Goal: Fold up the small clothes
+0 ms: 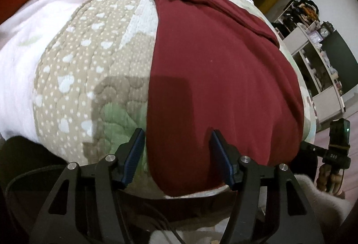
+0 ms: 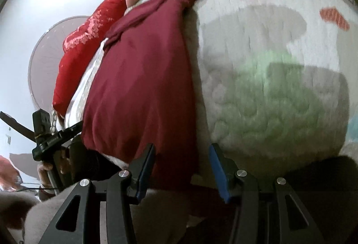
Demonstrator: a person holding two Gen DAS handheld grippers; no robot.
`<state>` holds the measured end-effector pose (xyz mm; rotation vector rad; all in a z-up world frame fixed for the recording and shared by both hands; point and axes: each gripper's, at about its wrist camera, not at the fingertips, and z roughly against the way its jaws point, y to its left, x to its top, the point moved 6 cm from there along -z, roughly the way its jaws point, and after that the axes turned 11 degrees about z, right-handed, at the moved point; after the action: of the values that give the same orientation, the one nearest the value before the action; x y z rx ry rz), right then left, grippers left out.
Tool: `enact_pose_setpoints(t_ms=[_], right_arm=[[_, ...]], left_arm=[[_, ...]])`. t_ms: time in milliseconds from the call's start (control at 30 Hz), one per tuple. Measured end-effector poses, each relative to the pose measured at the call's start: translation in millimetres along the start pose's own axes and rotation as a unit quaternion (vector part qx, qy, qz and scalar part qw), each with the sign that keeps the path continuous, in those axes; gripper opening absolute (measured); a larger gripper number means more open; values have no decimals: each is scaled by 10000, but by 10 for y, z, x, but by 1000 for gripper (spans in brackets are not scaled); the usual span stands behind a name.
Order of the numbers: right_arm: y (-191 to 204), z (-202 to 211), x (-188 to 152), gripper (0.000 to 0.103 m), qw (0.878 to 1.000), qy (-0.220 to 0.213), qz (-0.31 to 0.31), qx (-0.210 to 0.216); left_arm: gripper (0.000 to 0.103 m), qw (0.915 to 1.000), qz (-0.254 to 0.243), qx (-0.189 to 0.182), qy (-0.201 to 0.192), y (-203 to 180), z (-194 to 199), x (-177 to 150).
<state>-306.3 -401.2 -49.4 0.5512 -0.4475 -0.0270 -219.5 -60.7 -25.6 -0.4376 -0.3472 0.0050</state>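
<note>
Maroon garment [image 1: 219,78] laid flat on quilt [image 1: 85,69]. Left gripper [image 1: 176,145] spread over its near-left edge; right gripper [image 2: 182,159] spread at near-right edge, nothing pinched.

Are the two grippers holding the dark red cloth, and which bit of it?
Nothing is held. The left gripper and right gripper both stand open over the near edge of the dark red garment, with no pad pressing on it.

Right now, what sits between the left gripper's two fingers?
In the left wrist view, the left gripper stands open over the maroon garment's near left edge; only that cloth and quilt lie there.
</note>
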Motion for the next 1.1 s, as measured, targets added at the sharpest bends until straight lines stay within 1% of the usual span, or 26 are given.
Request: enact_pose_setpoints(t_ms=[100, 200, 367, 567, 867, 1100], right_arm=[[31, -72, -42, 48, 9997, 17, -54, 233], [103, -173, -44, 48, 9992, 55, 28, 393], [116, -233, -45, 48, 9991, 38, 15, 432], [131, -238, -46, 49, 9989, 4, -16, 460], [191, -244, -9, 50, 9991, 73, 132, 397], [244, -299, 18, 50, 9992, 72, 125, 384]], left_arm=[[71, 9998, 131, -108, 130, 8, -8, -40], [72, 9996, 185, -145, 139, 21, -5, -38], [72, 9995, 235, -165, 99, 62, 2, -36], [72, 9999, 7, 48, 96, 7, -43, -62], [72, 9997, -22, 208, 136, -6, -44, -88], [72, 9994, -13, 311, 145, 16, -49, -132]])
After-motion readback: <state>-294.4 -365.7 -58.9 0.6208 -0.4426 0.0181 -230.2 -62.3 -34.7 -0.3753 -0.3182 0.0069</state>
